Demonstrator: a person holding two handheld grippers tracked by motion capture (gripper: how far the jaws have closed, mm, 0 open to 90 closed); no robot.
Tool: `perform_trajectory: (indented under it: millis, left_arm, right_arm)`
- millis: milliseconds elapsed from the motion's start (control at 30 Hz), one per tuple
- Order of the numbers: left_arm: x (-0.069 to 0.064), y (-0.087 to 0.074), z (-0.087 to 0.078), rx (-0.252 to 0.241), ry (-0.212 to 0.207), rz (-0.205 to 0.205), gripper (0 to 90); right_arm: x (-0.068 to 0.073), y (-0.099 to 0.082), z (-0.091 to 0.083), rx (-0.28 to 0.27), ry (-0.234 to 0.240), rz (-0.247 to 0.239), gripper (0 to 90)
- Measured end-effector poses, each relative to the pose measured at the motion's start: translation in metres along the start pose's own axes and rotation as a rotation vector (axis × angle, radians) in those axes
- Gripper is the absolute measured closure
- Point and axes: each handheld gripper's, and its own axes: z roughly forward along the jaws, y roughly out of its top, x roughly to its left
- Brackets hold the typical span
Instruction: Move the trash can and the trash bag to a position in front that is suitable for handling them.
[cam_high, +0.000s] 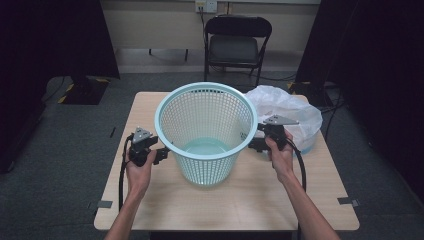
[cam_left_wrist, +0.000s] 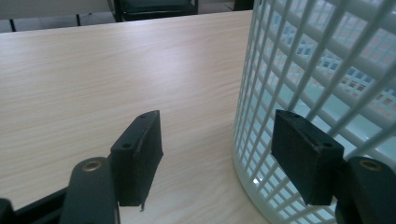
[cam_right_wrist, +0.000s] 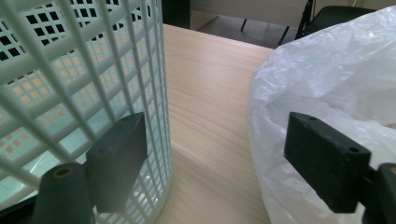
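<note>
Your mint lattice basket (cam_high: 206, 131) stands upright at the table's (cam_high: 250, 200) centre; at its nine o'clock your left gripper (cam_high: 161, 154) gapes, one pad against the mesh, gripping nothing; at three o'clock your right gripper (cam_high: 256, 145) spreads wide, empty, beside the wall; a white plastic bag (cam_high: 290, 112) lies at two o'clock.

In the high view the basket (cam_high: 206, 131) hides the table (cam_high: 260, 195) behind it and covers the near edge of the plastic bag (cam_high: 295, 112) at about 3 o'clock. In the left gripper view the basket runs off the top and right edges, so its rim and base are cut away. In the right gripper view the bag is cropped at 3 o'clock and the basket at 9 o'clock
</note>
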Motion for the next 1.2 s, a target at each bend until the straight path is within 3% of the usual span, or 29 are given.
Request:
perform_trajectory:
  millis: [267,433,600,767,900,967,1033,1200]
  left_arm:
    - [-0.019,-0.002,0.001,-0.001,-0.059,0.019,39.4]
    - [-0.025,-0.006,-0.003,0.004,-0.095,0.030,38.3]
    - [-0.032,-0.011,-0.012,0.012,-0.100,0.038,38.3]
    - [-0.038,-0.018,-0.022,0.020,-0.147,0.037,38.9]
    - [-0.043,-0.022,-0.029,0.019,-0.147,0.060,38.5]
    - [-0.045,-0.022,-0.033,0.025,-0.136,0.102,36.3]
    - [-0.047,-0.023,-0.036,0.026,-0.141,0.109,35.9]
    - [-0.051,-0.028,-0.041,0.027,-0.173,0.116,34.8]
  right_arm:
    - [-0.005,-0.011,-0.018,-0.006,-0.007,-0.003,26.9]
    - [-0.006,-0.019,-0.032,0.003,0.012,-0.015,26.7]
    - [0.001,-0.024,-0.043,0.005,0.030,-0.043,29.6]
    - [0.005,-0.034,-0.058,0.005,0.067,-0.040,29.1]
    - [0.009,-0.041,-0.067,0.001,0.087,-0.044,28.8]
    - [0.011,-0.043,-0.072,0.001,0.100,-0.047,28.5]
    - [0.012,-0.048,-0.076,-0.005,0.111,-0.052,24.2]
    - [0.013,-0.055,-0.086,-0.015,0.127,-0.041,23.5]
